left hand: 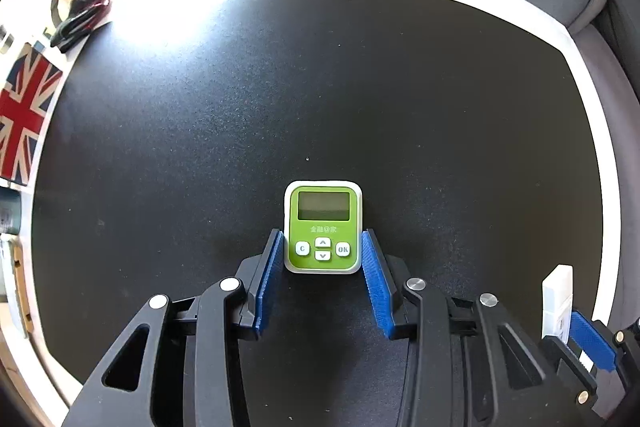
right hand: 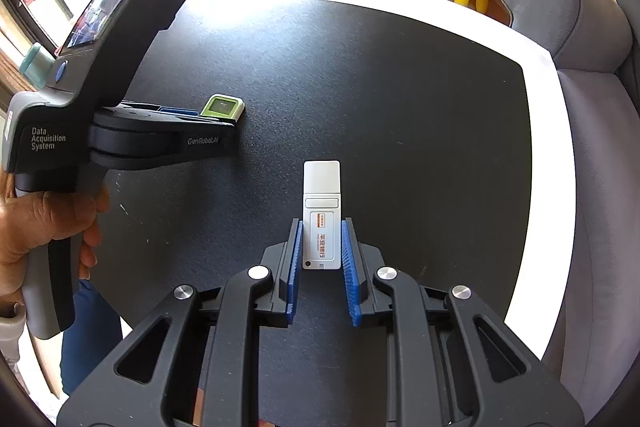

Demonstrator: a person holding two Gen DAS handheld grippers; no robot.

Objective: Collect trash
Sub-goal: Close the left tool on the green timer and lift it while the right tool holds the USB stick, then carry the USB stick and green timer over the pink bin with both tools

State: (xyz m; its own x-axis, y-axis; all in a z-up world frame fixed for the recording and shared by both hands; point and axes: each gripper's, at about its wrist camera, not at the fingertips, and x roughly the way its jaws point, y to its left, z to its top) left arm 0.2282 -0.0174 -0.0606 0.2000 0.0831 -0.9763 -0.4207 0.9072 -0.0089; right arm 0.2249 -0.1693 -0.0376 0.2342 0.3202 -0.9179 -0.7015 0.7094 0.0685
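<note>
Left wrist: fingers (left hand: 271,269) flank green device (left hand: 323,227), right straddles white stick (right hand: 322,215)

The left tool (right hand: 224,125) is showing "Data Acquisition System" and "GenRobot.AI"; the green device (left hand: 322,227) is displaying "C" and "OK" buttons.

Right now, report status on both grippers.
Left gripper jaws either side of green keypad token, contact unclear. Right gripper likewise around white USB stick. Both items on black tabletop. Nothing in the way.
</note>
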